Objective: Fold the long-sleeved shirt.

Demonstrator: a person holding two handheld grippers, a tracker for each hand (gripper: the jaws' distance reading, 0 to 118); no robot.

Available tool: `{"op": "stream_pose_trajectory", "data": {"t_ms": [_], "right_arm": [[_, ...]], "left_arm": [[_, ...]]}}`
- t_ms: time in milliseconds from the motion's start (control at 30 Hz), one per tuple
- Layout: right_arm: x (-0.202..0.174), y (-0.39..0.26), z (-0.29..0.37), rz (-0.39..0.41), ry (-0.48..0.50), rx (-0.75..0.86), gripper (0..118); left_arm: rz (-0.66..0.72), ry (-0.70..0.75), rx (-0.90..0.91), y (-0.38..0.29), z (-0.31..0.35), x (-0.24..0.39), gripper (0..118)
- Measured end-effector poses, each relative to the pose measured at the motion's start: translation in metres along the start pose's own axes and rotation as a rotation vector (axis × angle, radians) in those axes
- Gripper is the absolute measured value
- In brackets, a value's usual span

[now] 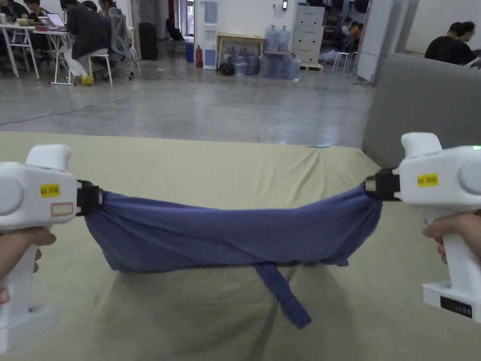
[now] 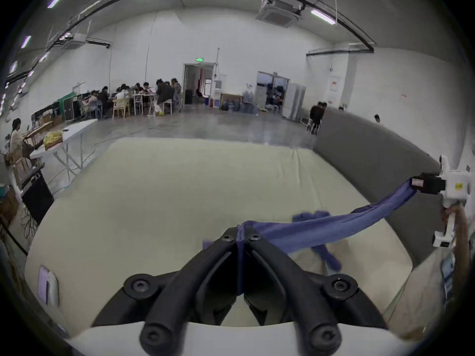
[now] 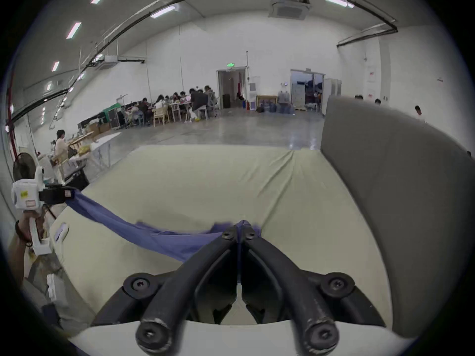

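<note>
Blue shirt point(image 1: 235, 235) hangs, seemingly bunched, clamped between left tongs point(image 1: 96, 197) and right tongs point(image 1: 371, 185).

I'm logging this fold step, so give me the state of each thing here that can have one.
Left hand-held gripper: shut on the shirt's left end.
Right hand-held gripper: shut on the shirt's right end.
Shirt: bunched lengthwise, hanging between both grippers, sagging in the middle.
Sleeve: dangling loose below the shirt, its end on the sheet.
Sheet: spread over the surface, lightly creased.
</note>
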State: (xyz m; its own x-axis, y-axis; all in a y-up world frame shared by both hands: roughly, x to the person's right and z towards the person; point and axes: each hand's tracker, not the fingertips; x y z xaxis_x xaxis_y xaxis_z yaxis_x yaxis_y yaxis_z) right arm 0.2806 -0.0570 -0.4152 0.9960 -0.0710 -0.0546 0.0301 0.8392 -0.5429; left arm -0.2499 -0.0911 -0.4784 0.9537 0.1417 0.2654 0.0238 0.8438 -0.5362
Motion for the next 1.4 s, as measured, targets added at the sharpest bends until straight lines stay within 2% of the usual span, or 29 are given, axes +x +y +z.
{"op": "stream_pose_trajectory", "data": {"t_ms": [167,333,433,600,833,867,900,933,967,1033,1133,1200,1233,1267,1300,1333,1367,1400], "right_arm": [[-0.007,-0.126,0.021,0.011,0.013,-0.237,0],[-0.012,-0.218,0.030,0.144,0.053,-0.531,0],[-0.017,-0.242,0.039,0.215,0.086,-0.624,0],[-0.021,-0.271,0.025,0.263,0.109,-0.732,0],[-0.011,-0.286,0.008,0.193,0.082,-0.746,0],[-0.010,-0.286,0.010,0.182,0.082,-0.745,11],[-0.010,-0.284,0.014,0.178,0.082,-0.736,47],[-0.010,-0.282,0.020,0.178,0.081,-0.715,81],[-0.011,-0.277,0.026,0.172,0.074,-0.684,81],[-0.012,-0.259,0.037,0.167,0.056,-0.602,102],[-0.014,-0.222,0.045,0.091,0.038,-0.491,104],[-0.017,-0.203,0.043,0.030,0.017,-0.421,104],[-0.018,-0.195,0.038,0.002,0.037,-0.375,102],[-0.018,-0.189,0.032,-0.019,0.057,-0.360,98],[-0.019,-0.185,0.027,-0.033,0.077,-0.349,75],[-0.021,-0.181,0.017,-0.037,0.073,-0.343,41],[-0.025,-0.180,0.003,-0.036,0.040,-0.343,0],[-0.023,-0.176,-0.008,-0.035,0.016,-0.338,0]], "left_arm": [[-0.031,0.005,-0.126,-0.110,0.036,0.003,0],[-0.021,-0.034,-0.352,-0.204,0.058,0.008,0],[-0.023,-0.007,-0.437,-0.236,0.064,0.005,0],[-0.066,-0.017,-0.559,-0.268,0.054,0.000,0],[-0.022,-0.001,-0.546,-0.273,0.044,-0.005,0],[-0.005,-0.012,-0.543,-0.273,0.048,-0.004,2],[0.008,-0.030,-0.531,-0.272,0.050,-0.004,39],[0.009,-0.022,-0.516,-0.270,0.052,-0.006,85],[0.015,-0.027,-0.513,-0.268,0.054,-0.006,98],[0.041,-0.050,-0.440,-0.254,0.062,-0.004,118],[0.037,-0.049,-0.434,-0.221,0.065,0.000,115],[0.026,-0.042,-0.340,-0.202,0.065,0.007,112],[-0.002,-0.036,-0.297,-0.192,0.064,0.011,103],[-0.035,-0.023,-0.270,-0.180,0.058,0.014,81],[-0.059,-0.004,-0.253,-0.175,0.050,0.017,36],[-0.068,0.019,-0.241,-0.169,0.040,0.020,3],[-0.038,0.019,-0.219,-0.164,0.029,0.018,0],[-0.014,-0.001,-0.228,-0.158,0.019,0.015,0]]}}
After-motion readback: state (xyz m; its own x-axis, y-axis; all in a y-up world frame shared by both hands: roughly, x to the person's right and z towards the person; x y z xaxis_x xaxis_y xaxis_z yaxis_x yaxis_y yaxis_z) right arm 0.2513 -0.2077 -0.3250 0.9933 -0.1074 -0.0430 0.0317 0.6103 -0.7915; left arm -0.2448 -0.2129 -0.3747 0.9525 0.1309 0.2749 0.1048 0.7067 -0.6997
